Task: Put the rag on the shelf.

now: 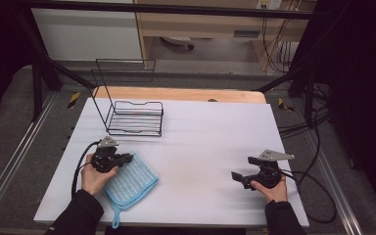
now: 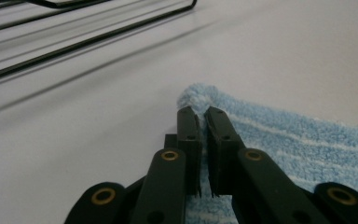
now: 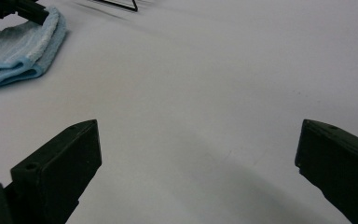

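Now left tongs [image 2: 202,116] pinch the folded, striped light-blue cloth's [image 2: 303,144] corner.

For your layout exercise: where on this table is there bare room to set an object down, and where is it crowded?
The widest bare patch is the white table between the blue cloth and the right gripper, running back to the wooden edge right of the wire rack. The near-left is crowded: the left gripper is pinching the cloth's corner, with the rack just behind.

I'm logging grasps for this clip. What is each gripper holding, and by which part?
The left gripper is shut on a corner of the blue cloth. The right gripper is open and holds nothing.
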The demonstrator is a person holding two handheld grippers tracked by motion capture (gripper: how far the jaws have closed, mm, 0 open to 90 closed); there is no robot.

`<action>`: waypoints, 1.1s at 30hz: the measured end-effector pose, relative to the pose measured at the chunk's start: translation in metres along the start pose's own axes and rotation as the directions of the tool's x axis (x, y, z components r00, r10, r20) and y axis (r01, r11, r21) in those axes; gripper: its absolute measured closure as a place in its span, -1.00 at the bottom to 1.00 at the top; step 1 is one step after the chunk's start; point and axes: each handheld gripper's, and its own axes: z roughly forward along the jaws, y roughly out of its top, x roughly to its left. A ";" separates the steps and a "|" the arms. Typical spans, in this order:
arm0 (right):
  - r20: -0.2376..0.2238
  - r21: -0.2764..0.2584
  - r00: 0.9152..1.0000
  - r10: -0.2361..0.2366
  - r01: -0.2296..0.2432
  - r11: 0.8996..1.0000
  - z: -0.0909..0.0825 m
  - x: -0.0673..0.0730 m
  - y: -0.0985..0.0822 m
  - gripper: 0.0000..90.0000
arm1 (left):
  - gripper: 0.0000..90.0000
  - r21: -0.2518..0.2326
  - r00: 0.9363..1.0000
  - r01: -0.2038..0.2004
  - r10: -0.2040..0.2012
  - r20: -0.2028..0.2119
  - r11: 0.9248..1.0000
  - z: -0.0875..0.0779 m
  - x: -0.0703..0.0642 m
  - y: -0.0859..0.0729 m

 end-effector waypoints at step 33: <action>0.004 0.002 1.000 -0.003 0.003 1.000 -0.001 0.000 0.000 -0.98 | 0.20 0.170 0.985 -0.172 0.167 0.043 0.970 0.014 -0.102 -0.004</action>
